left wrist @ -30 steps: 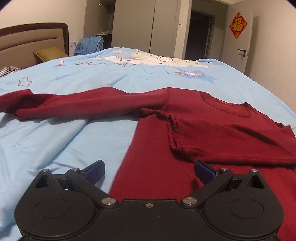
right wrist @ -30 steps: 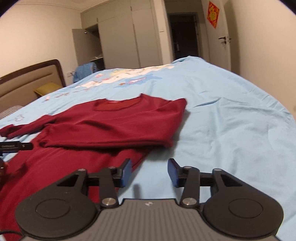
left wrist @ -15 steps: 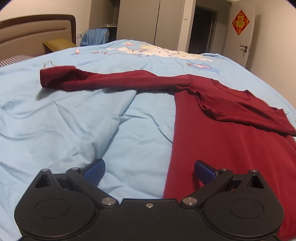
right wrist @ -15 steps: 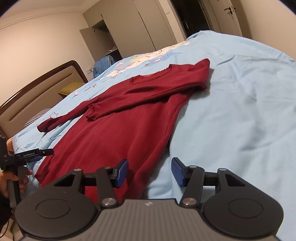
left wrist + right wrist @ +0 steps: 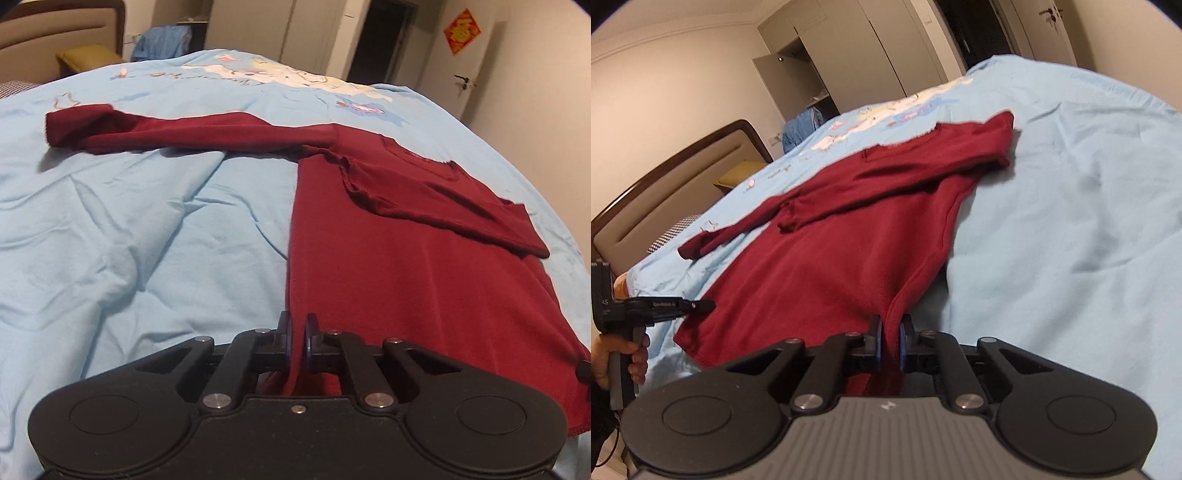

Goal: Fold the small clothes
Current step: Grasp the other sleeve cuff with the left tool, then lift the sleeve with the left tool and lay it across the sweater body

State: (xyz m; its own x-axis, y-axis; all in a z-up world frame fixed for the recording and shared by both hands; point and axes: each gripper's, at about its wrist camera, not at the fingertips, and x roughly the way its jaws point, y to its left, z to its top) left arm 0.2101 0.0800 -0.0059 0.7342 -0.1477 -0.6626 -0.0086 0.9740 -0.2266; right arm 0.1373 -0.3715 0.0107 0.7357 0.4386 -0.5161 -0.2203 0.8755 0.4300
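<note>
Bedroom, pale-blue sheeted bed: dark red long-sleeved knit top spread flat. One sleeve folded across chest; other outstretched. Left gripper and right gripper, jaws pinched on hem corners. Body folds judged outstanding.

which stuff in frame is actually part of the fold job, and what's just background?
In the job:
- dark red long-sleeved top, spread on the bed, one sleeve folded across the chest
- left gripper, shut on a bottom corner of the top
- right gripper, shut on the other bottom corner

Just lying about:
- light blue bedsheet
- blue garment by the wardrobe
- yellow-green pillow
- headboard
</note>
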